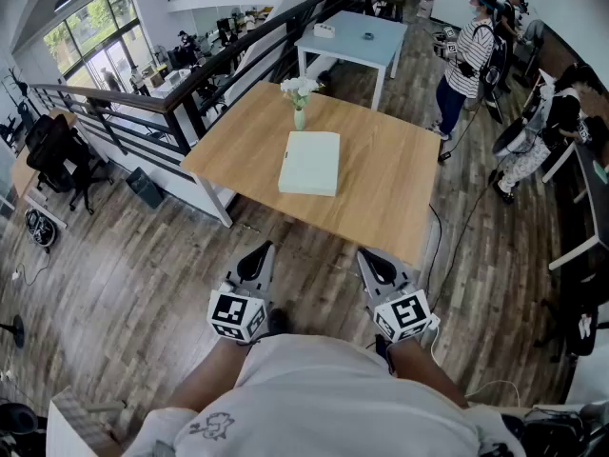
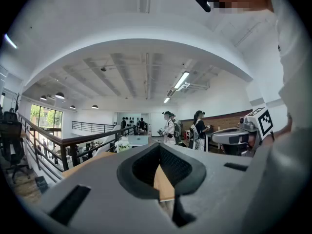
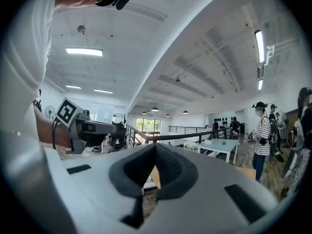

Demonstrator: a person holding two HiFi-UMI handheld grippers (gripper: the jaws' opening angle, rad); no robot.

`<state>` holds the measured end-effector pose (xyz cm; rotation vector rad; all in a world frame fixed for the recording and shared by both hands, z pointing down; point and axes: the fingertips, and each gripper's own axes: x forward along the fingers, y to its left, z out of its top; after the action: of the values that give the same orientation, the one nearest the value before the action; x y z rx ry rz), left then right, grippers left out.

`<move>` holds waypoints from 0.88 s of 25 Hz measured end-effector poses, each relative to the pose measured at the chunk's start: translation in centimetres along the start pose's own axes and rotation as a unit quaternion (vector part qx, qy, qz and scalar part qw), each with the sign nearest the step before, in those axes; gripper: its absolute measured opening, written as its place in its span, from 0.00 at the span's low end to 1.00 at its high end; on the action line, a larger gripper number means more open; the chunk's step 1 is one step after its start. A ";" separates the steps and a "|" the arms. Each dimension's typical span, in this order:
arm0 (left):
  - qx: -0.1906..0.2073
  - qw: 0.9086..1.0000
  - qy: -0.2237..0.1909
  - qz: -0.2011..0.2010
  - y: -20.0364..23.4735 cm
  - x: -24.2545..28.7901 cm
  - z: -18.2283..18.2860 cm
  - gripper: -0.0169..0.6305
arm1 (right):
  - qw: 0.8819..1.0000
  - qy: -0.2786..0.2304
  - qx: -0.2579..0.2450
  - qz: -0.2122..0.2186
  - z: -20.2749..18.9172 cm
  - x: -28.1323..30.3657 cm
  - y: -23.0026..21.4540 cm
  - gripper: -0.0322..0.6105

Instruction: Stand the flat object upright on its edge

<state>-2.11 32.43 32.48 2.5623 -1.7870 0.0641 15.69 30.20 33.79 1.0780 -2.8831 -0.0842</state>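
Note:
A pale green flat book-like object lies flat on the wooden table, near its middle. My left gripper and right gripper are held side by side close to my body, short of the table's near edge and well apart from the object. Both are shut with nothing between the jaws. In the left gripper view the left gripper points level toward the table, with the right gripper's marker cube at the right. The right gripper also points level.
A small vase of white flowers stands just behind the flat object. A light blue table stands farther back. A dark railing runs along the left. People stand at the right, cables lie on the wood floor.

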 end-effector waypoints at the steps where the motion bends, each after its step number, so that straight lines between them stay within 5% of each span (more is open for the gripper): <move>1: -0.001 1.000 0.001 0.000 0.1 0.2 0.0 0.04 | 1.000 0.001 0.000 0.000 0.0 0.1 -0.1 0.06; 12: -0.005 1.000 0.008 -0.011 2.5 2.9 -0.8 0.04 | 1.000 0.011 0.008 -0.006 -0.8 2.9 -1.1 0.06; 22: -0.023 0.998 -0.001 -0.064 5.9 5.5 -1.6 0.05 | 0.999 0.025 0.030 -0.027 -1.7 8.6 -2.0 0.11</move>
<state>-5.77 25.28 34.30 2.6368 -1.6010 0.0174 10.65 22.94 35.67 1.1496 -2.8298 0.0275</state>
